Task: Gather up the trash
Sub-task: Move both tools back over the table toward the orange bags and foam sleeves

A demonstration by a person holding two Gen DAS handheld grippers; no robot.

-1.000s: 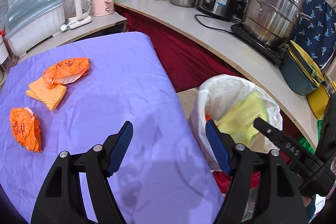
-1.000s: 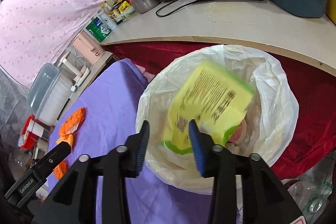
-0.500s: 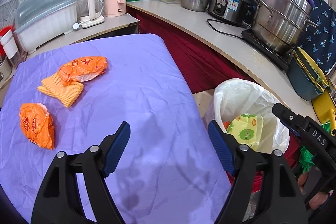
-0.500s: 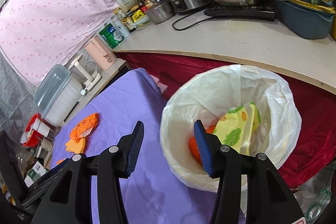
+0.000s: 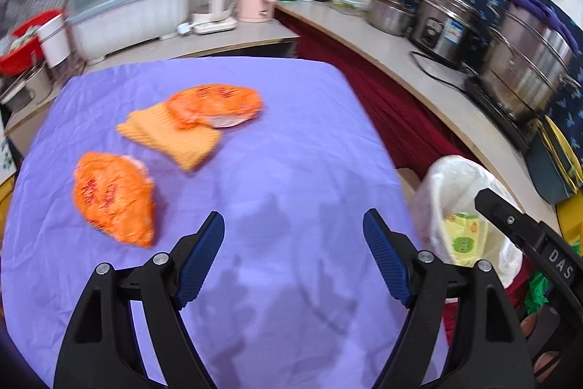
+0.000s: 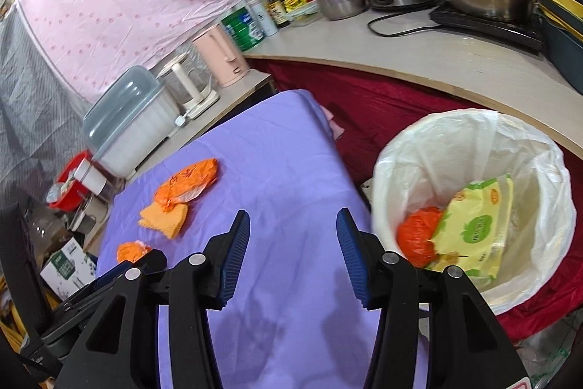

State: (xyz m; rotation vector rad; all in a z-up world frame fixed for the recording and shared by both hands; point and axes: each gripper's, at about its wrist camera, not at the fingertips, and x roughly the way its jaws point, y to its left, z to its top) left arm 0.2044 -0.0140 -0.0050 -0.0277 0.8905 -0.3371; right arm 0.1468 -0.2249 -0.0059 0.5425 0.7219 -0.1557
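Your left gripper jaws apart, empty, above purple worktop; two orange wrappers ahead-left; bin right.

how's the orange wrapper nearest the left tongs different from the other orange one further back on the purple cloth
The near orange wrapper lies alone on bare purple cloth; the far orange wrapper overlaps a pale orange waffle-textured piece. The near one looks fully orange and crumpled, while the far one shows a whitish patch at its lower edge. Both are crinkled orange packaging with red print, neither held.
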